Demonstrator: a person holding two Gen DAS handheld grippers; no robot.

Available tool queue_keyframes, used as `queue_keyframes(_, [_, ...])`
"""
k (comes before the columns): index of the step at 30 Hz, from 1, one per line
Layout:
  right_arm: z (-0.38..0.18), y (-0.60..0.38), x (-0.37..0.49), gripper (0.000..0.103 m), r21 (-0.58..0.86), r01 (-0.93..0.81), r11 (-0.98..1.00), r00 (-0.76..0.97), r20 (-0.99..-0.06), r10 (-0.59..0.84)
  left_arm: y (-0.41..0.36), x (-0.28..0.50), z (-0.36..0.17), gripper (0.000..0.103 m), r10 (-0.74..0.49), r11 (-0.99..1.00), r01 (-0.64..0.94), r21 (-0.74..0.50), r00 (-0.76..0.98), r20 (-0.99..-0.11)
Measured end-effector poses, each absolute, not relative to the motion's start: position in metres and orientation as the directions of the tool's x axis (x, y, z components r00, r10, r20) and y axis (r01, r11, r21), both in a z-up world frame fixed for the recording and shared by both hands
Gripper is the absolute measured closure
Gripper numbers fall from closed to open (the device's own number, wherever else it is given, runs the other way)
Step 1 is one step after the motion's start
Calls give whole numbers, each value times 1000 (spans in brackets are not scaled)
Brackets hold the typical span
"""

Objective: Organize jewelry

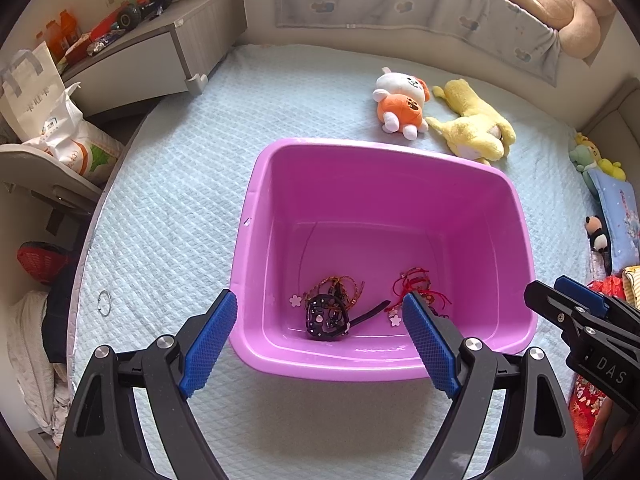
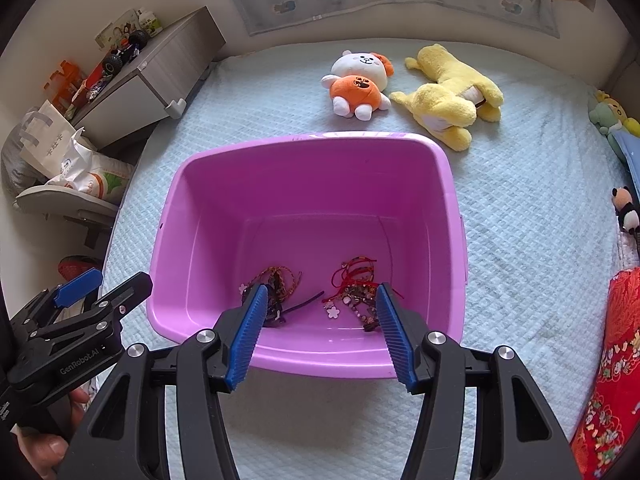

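Jewelry, two tangled heaps, in pink tub, beyond left gripper and right gripper, both wide, empty.

Purple bin; pale-blue quilted bedspread.

An orange-and-white plush toy and a yellow plush toy are lying side by side on a pale blue quilted bedspread. A small panda plush is sitting near its right edge.
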State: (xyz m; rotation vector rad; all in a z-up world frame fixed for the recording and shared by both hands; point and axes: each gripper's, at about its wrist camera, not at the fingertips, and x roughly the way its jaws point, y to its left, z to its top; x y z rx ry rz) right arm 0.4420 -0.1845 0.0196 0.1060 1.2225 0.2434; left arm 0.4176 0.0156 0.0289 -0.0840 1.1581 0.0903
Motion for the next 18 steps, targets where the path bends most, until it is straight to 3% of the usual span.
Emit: queue_keyframes(18, [19,-182,439,48,208,-130,970,320,-917,239,14,418,29,20,46,993,-118,-1,392,-919])
